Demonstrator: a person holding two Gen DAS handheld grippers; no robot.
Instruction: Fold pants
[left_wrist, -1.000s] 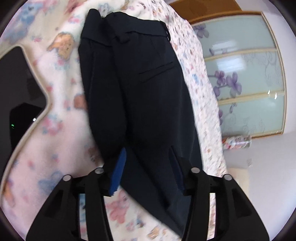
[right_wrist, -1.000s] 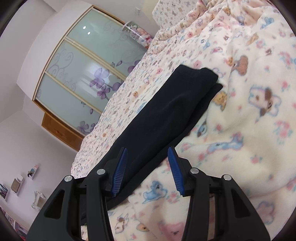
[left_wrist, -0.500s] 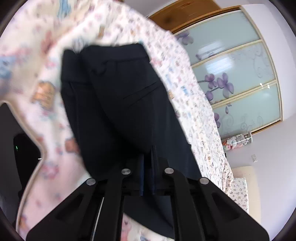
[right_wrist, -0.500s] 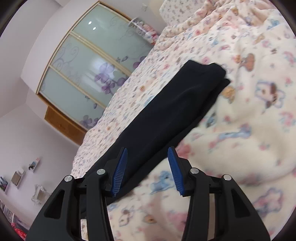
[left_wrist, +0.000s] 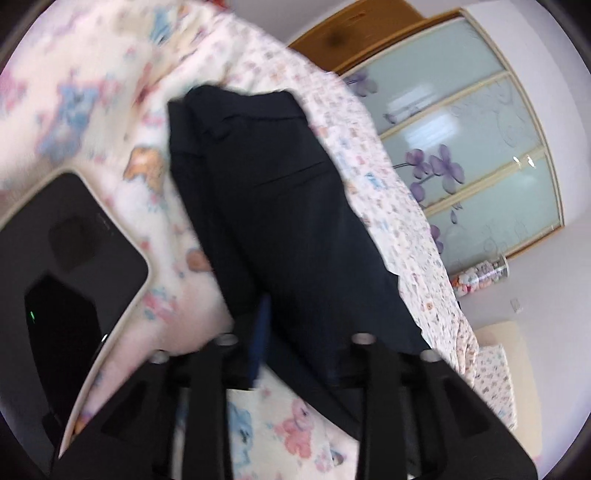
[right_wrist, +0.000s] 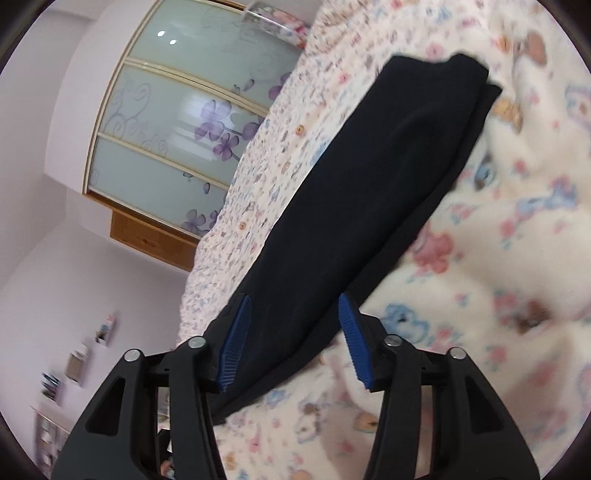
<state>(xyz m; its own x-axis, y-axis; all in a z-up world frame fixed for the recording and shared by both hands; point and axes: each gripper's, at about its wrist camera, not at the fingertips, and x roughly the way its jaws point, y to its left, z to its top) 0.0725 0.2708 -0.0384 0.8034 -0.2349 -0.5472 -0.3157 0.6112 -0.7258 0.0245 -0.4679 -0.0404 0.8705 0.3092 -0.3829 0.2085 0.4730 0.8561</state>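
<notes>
The dark navy pants (left_wrist: 280, 206) lie lengthwise on a cartoon-print blanket (left_wrist: 92, 92), waistband and back pocket at the far end in the left wrist view. My left gripper (left_wrist: 295, 332) is open, with the pants fabric lying between and over its fingers; its right finger is hidden under the cloth. In the right wrist view the pant legs (right_wrist: 369, 192) run away from me to the folded cuffs at the upper right. My right gripper (right_wrist: 291, 332) is open, its blue pads straddling the near part of the pants without pinching.
A black device (left_wrist: 66, 280) lies at the bed's left edge. A frosted wardrobe with purple flowers (left_wrist: 472, 147) stands beyond the bed; it also shows in the right wrist view (right_wrist: 184, 129). A floral sheet (right_wrist: 266, 177) runs along the pants' far side.
My left gripper, shut on the pants half a second ago, has opened again. My right gripper moved closer over the pant legs and stayed open.
</notes>
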